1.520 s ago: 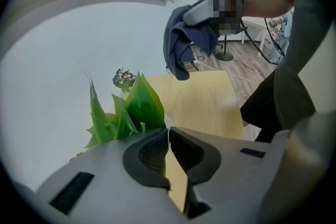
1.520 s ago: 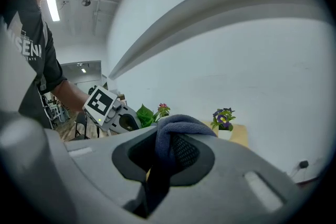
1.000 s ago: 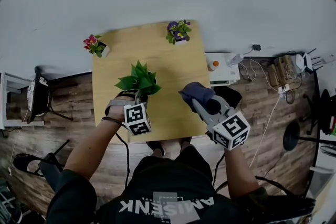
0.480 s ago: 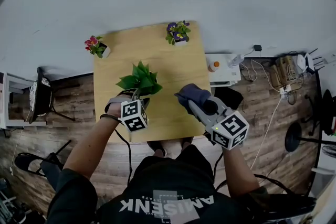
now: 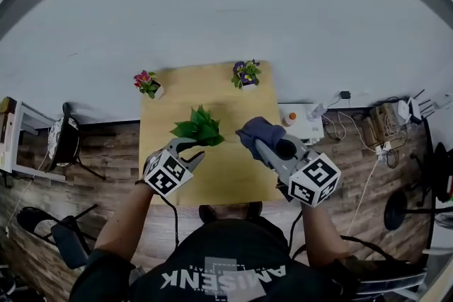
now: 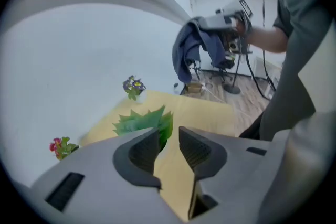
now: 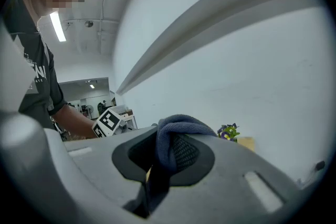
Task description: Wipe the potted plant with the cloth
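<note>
Potted plant (image 5: 200, 127), with broad green leaves, stands near the middle of the wooden table (image 5: 233, 170). Neither tool touches it, which leaves its foliage exposed for wiping. Over the table's near left part, the left gripper (image 5: 192, 151) points down toward the leaves. Its jaws are spreading apart with nothing between them, only leaves and tabletop showing beyond the gap, so I judge it has no hold on the pot. Over the table's near right part, the right gripper (image 5: 265, 145) has its jaws clamped on the dark blue cloth (image 5: 256, 129). The cloth bunches over the tips and hangs in a loose fold, probably so that a soft pad faces the plant. A red-flowered pot (image 5: 148, 83) and a purple-flowered pot (image 5: 245, 74) sit at the table's far corners, well apart from the work.
</note>
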